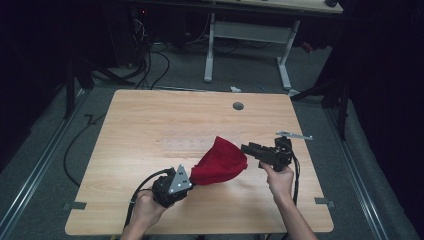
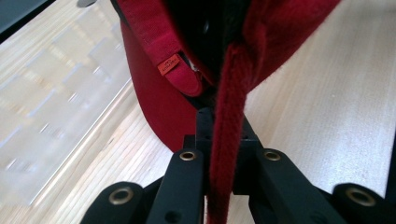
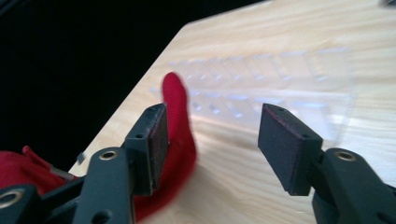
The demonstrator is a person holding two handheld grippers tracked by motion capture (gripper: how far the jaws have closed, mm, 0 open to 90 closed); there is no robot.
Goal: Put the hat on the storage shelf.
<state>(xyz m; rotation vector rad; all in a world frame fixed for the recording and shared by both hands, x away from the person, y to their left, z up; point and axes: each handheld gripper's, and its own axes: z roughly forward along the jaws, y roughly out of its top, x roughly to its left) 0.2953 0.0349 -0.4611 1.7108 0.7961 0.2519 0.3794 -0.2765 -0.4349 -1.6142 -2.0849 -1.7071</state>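
Observation:
A red fabric cap hangs just above the middle of the wooden table. My left gripper is shut on its lower left edge. In the left gripper view the red cap shows an orange tag, and a thick red seam runs down between the closed jaws of the left gripper. My right gripper is held at the cap's right side, pointing left, and is open. In the right gripper view the right gripper has nothing between its pads, and the blurred red cap lies just outside the left pad.
A flat clear plastic tray lies on the table behind the cap, also visible as the clear tray beyond the right jaws. A grey grommet hole sits near the far edge. Another desk and floor cables stand beyond.

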